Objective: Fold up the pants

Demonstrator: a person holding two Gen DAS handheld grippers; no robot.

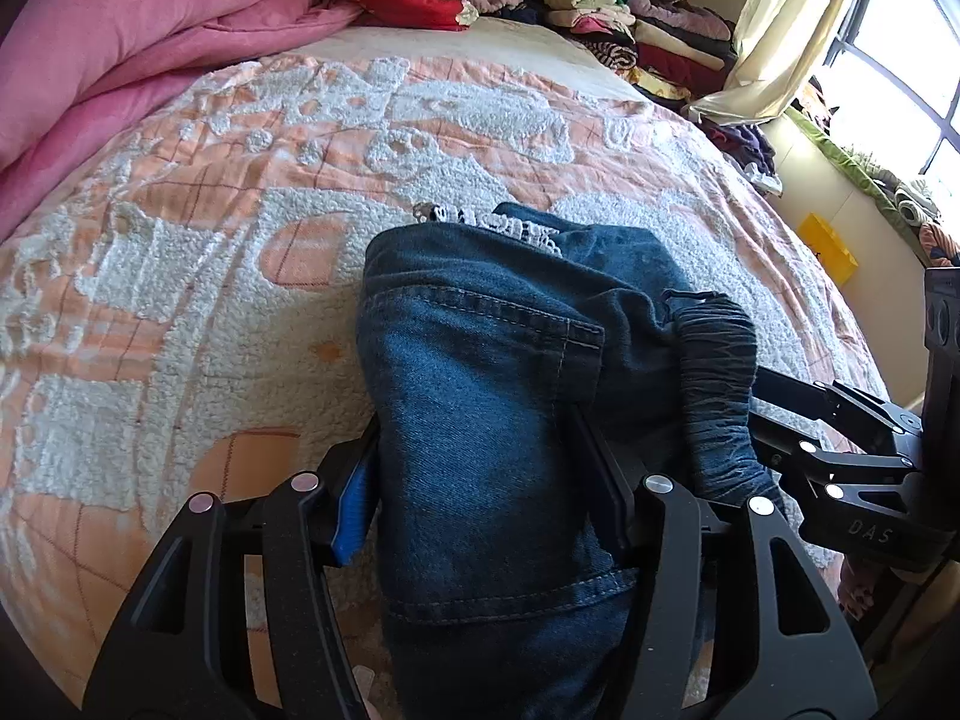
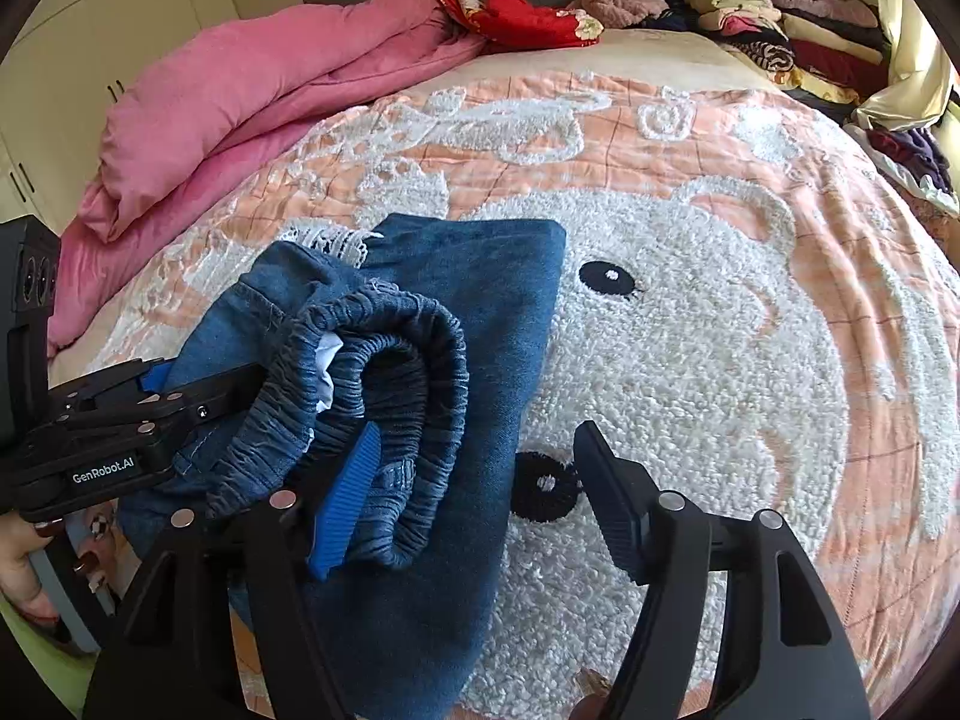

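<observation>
Small dark blue denim pants (image 1: 480, 372) with an elastic waistband (image 1: 717, 396) and white lace trim lie bunched and partly folded on the bed. My left gripper (image 1: 480, 480) has its jaws around a thick fold of the denim and grips it. In the right wrist view the pants (image 2: 480, 324) lie left of centre, with the rolled waistband (image 2: 384, 396) on top. My right gripper (image 2: 474, 486) is open; its blue-padded left finger (image 2: 345, 504) rests against the waistband and its right finger hangs over the blanket. The left gripper (image 2: 156, 396) enters from the left, in the cloth.
The bed carries a peach blanket with a fluffy white bear (image 2: 690, 330). A pink duvet (image 1: 120, 48) lies along the left. Stacks of folded clothes (image 1: 636, 24) and a red garment (image 2: 534, 18) sit at the far end. A window and curtain (image 1: 780, 24) are at right.
</observation>
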